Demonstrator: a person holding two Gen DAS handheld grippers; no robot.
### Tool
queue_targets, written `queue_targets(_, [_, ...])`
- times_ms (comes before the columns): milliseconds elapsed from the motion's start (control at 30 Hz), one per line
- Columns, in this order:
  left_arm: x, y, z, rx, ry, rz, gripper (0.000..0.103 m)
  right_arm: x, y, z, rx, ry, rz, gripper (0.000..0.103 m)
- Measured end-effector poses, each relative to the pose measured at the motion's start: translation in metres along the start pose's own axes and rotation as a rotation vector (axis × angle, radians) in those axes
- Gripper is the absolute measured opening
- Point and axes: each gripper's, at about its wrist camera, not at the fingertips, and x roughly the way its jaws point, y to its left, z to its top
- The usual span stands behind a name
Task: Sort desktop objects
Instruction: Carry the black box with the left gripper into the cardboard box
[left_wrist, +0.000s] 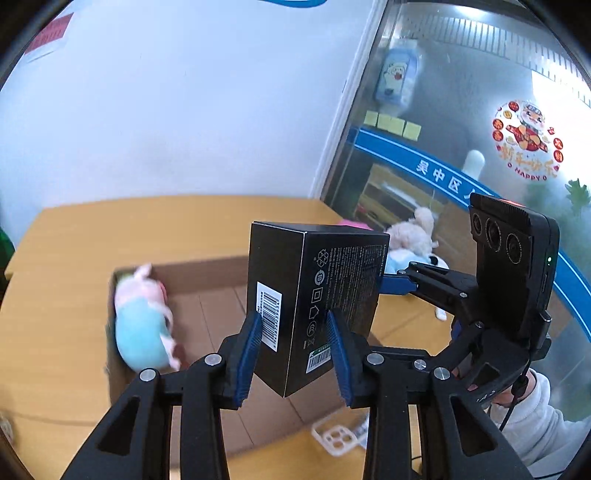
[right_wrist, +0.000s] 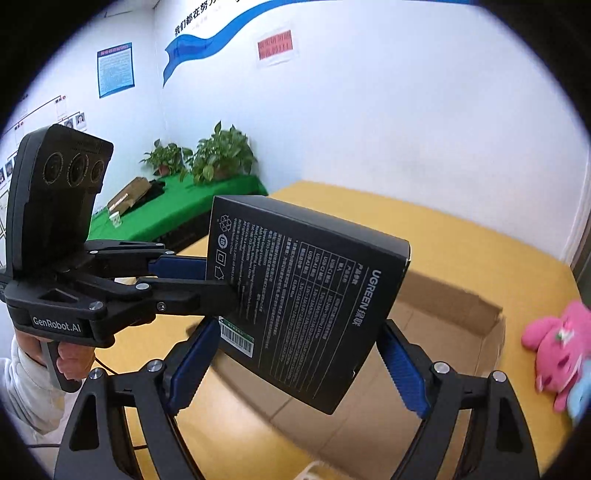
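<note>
My left gripper (left_wrist: 295, 350) is shut on a black UGREEN box (left_wrist: 314, 295) and holds it above an open cardboard box (left_wrist: 207, 306) on the yellow desk (left_wrist: 74, 236). The black box also shows in the right wrist view (right_wrist: 306, 295), with the left gripper (right_wrist: 207, 280) clamping its left end. My right gripper (right_wrist: 295, 373) is open, its blue pads on either side of the black box's lower end, apart from it. In the left wrist view the right gripper (left_wrist: 402, 280) reaches in behind the black box. A pink and light-blue plush (left_wrist: 144, 321) lies in the cardboard box's left end.
A pink plush (right_wrist: 557, 343) lies on the desk right of the cardboard box. White and blue plush toys (left_wrist: 413, 236) lie at the desk's far right. A white plastic piece (left_wrist: 336, 435) lies near the front edge. A green-covered table with plants (right_wrist: 207, 162) stands behind.
</note>
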Motion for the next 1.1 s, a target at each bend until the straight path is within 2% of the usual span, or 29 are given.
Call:
queue_targets(233, [0.03, 0.037, 0.041, -0.022, 0.023, 0.008, 0.034, 0.029, -0.025, 0.038, 0.022, -0.005, 0.001, 0.086])
queue_targets(467, [0.1, 0.086, 0.053, -0.102, 0.119, -0.001, 0.034, 0.092, -0.075, 0.047, 0.104, 0.082, 0.027, 0.086])
queue_targets(667, [0.181, 0.125, 0.043, -0.181, 0.268, 0.013, 0.034, 0.161, -0.128, 0.03, 0.197, 0.211, 0.05, 0.086])
queue_targets(800, [0.23, 0.148, 0.03, -0.227, 0.372, 0.044, 0.034, 0.213, -0.163, 0.006, 0.286, 0.316, 0.095, 0.086])
queue_targets(967, [0.271, 0.168, 0.015, -0.277, 0.471, 0.104, 0.034, 0.261, -0.181, -0.023, 0.374, 0.409, 0.14, 0.085])
queue_targets(1100, [0.287, 0.177, 0.008, -0.293, 0.525, 0.183, 0.034, 0.279, -0.177, -0.033, 0.387, 0.437, 0.145, 0.084])
